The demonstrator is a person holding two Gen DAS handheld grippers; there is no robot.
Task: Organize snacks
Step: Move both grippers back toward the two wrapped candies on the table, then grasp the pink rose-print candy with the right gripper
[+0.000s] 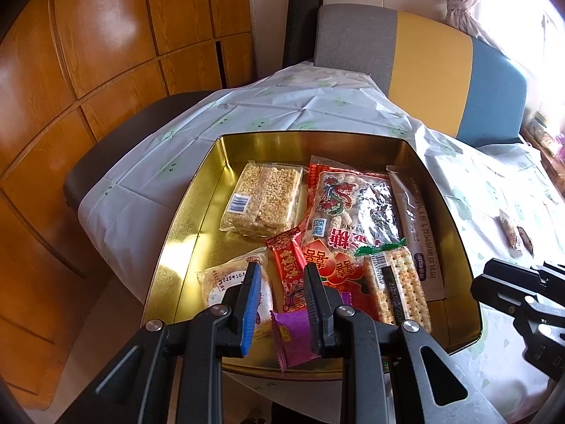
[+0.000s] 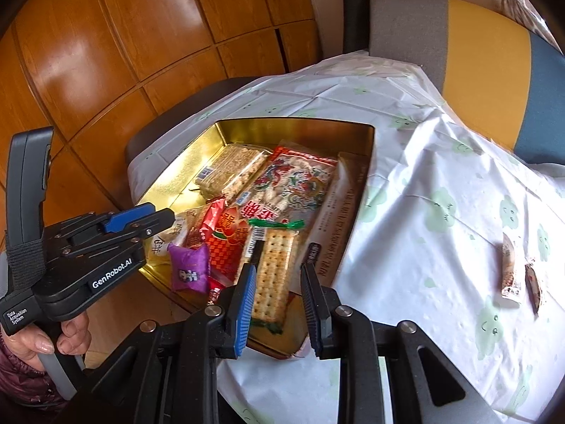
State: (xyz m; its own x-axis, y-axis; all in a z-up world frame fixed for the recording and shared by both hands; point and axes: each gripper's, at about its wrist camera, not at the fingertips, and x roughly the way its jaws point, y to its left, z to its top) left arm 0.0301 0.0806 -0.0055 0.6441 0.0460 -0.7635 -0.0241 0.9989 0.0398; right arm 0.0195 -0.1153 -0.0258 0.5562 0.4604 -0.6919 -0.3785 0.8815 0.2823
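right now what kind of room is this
Most likely a home dining or living room. A table under a printed plastic tablecloth holds a gold tin of snacks, a padded chair in grey, yellow and blue stands behind it, and wooden cabinets line the wall.

Bright daylight pours in from a window (image 1: 551, 17) at the upper right, blowing it out to white (the gold tin (image 1: 197, 190) and wooden panels (image 1: 106, 28) throw glare), while fisheye curvature bends and darkens every corner.
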